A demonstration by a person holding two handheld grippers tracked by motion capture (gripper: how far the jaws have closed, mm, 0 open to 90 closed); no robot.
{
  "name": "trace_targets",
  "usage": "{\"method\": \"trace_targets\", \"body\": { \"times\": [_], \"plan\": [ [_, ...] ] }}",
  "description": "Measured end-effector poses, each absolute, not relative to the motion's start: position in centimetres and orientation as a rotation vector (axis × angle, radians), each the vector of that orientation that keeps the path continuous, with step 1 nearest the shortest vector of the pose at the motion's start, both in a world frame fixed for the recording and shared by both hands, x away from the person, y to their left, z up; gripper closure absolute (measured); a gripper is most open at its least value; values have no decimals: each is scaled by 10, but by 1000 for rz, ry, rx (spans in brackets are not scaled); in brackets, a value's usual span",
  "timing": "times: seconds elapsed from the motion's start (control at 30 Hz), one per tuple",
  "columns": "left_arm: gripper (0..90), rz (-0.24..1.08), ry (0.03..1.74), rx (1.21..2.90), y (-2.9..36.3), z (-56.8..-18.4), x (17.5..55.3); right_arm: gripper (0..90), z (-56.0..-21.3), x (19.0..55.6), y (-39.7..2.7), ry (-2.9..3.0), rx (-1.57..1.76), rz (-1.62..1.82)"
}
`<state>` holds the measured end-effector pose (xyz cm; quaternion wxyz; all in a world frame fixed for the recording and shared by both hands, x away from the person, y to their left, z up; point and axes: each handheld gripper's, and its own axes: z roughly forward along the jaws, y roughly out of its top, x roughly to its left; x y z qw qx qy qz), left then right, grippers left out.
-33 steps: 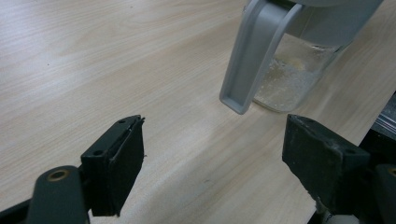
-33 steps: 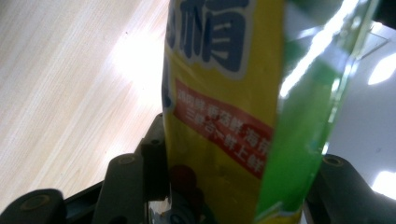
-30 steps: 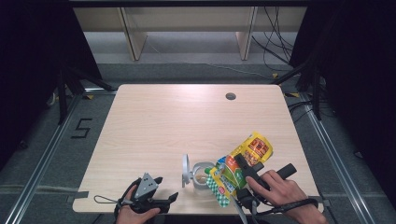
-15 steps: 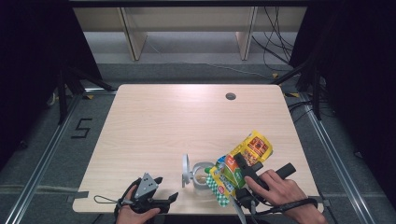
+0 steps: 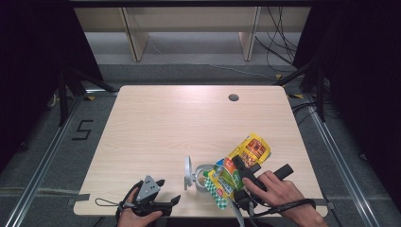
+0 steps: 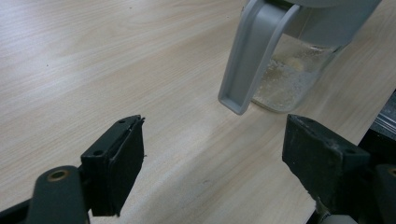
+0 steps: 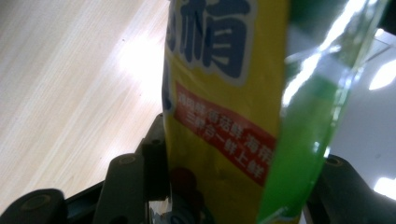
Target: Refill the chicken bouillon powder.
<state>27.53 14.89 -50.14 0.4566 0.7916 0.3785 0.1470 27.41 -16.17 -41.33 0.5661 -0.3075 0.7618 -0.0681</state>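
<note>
Wood-grain tabletop (image 5: 179,127): pale, carries all items near the person's edge.
Right claw (image 5: 235,163): clamped on a yellow-and-green snack bag (image 7: 224,112); in the right gripper view the bag stands between both jaws, pads against its sides.
Snack bag position: front right part of the tabletop, touching a second yellow bag (image 5: 252,149) just beyond it.
Clear jug (image 6: 289,70): grey handle and lid, just left of the snack bag; lid (image 5: 188,171) stands open.
Left claw (image 6: 212,154): jaws wide apart, nothing between them, low over the tabletop, near the jug's handle, not touching.
</note>
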Motion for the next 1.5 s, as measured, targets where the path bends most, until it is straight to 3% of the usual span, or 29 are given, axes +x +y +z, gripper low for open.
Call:
{"method": "trace_targets", "body": {
  "times": [1.5],
  "plan": [
    [203, 379, 903, 1969, 151, -501, 276, 515, -406, 273, -166, 1806, -713, -185]
  ]
}}
